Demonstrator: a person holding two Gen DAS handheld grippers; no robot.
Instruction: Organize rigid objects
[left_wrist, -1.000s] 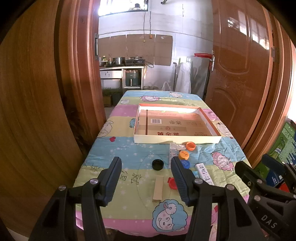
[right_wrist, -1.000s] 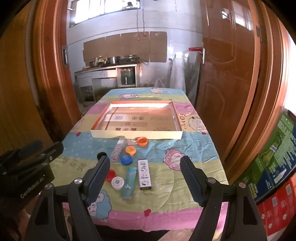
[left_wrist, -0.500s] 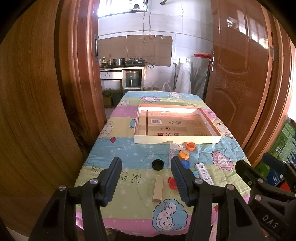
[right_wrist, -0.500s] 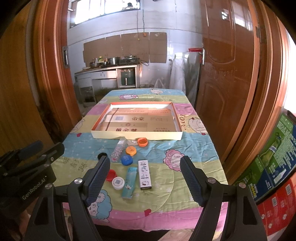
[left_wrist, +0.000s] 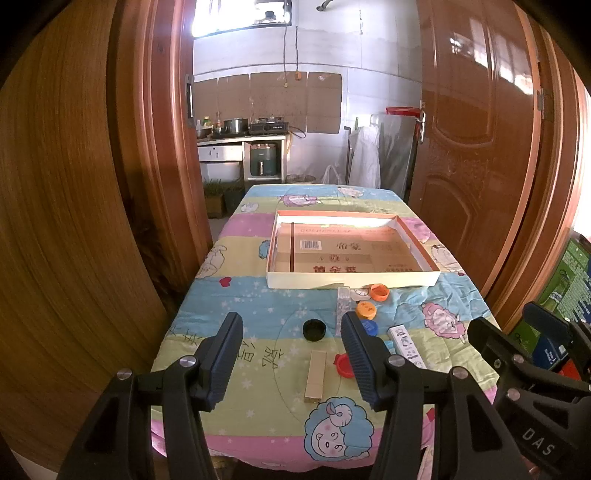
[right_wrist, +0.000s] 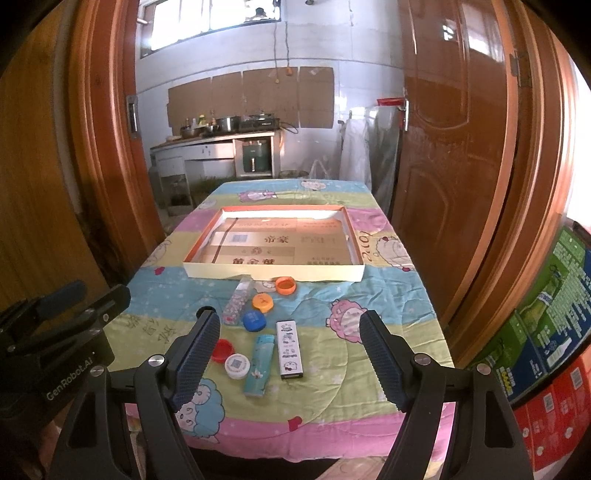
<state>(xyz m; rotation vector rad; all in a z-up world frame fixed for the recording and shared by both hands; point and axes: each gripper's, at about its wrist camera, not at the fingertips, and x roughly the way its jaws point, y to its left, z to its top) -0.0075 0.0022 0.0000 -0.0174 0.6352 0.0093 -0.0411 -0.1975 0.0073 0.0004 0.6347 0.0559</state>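
a: what do you get from the left wrist?

b: i see my left gripper (left_wrist: 291, 336) held above the near end of the surface (left_wrist: 258, 295), its jaws apart with nothing between them. my landmark is the shallow cardboard tray (left_wrist: 351, 278), lying flat in the middle of the cartoon cloth. nearer to me than the tray, a black cap (left_wrist: 314, 329) sits alone, and nearer again lies a tan wooden block (left_wrist: 316, 374). a red cap (left_wrist: 343, 365) is just beside that block, partly hidden by the gripper's finger. close to the tray's near wall are an orange cap (left_wrist: 379, 292), a second orange cap (left_wrist: 366, 309) and a clear tube (left_wrist: 342, 304).

a: and the right wrist?

b: my right gripper (right_wrist: 290, 338) hangs over the same near end, jaws wide apart and holding nothing. the tray (right_wrist: 275, 273) lies beyond everything else. just in front of its near wall is the orange cap (right_wrist: 285, 285); the second orange cap (right_wrist: 262, 302) and a blue cap (right_wrist: 254, 319) follow towards me, with the clear tube (right_wrist: 238, 301) beside them. nearer still from the tray lie a white rectangular case (right_wrist: 290, 349), a teal lighter (right_wrist: 259, 365), a white cap (right_wrist: 236, 364) and the red cap (right_wrist: 222, 349). the left gripper's body shows at the picture's left edge.
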